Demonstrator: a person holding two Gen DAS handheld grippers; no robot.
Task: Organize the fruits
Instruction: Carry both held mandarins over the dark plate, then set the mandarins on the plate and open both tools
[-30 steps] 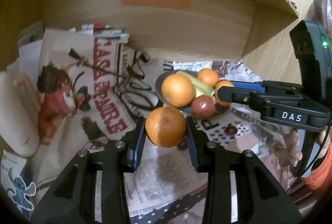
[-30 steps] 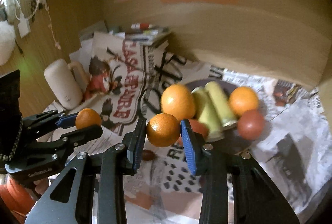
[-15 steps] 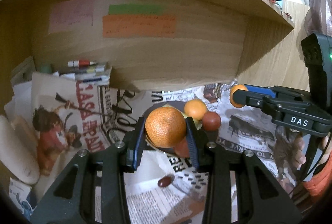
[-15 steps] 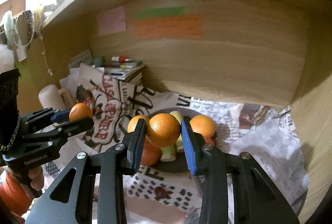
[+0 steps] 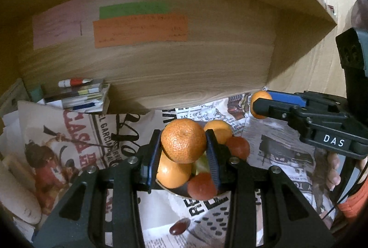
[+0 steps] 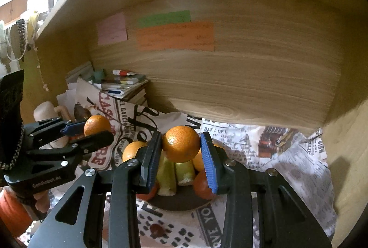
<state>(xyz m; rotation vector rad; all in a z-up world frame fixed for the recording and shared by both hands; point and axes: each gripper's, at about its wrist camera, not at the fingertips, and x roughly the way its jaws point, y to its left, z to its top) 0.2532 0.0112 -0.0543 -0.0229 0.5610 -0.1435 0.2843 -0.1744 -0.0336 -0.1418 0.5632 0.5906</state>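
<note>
Left gripper [image 5: 184,151]: jaws narrowed on a large tangerine [image 5: 183,141], pinched between the blue pads at lower centre of the left wrist view; in the right wrist view this gripper [image 6: 92,130] sits at left centre, side-on, with the fruit at its tips.
Right gripper [image 6: 180,146]: jaws clamped on a second tangerine [image 6: 181,143] at centre of the right wrist view; from the left wrist view it [image 5: 261,105] reaches in from the right edge, the fruit showing at its tip.
Plate [image 6: 184,203]: dark and round, on the newspaper-covered surface [image 6: 287,169], directly behind and below both held fruits.
Plate contents: more oranges [image 5: 218,130], two reddish round fruits [image 5: 238,146], and pale green pieces [image 6: 177,171] lying side by side.
Loose item: a small dark red fruit [image 5: 178,228] lies on the newspaper, bottom centre, apart from the plate.
Backdrop: wooden shelf back panel [image 5: 184,78] with pink, green and orange paper notes [image 5: 140,30] in the upper half.
Left side: stack of books [image 5: 80,96] with a tube on top, and a printed paper bag [image 5: 57,133] leaning beside it.
</note>
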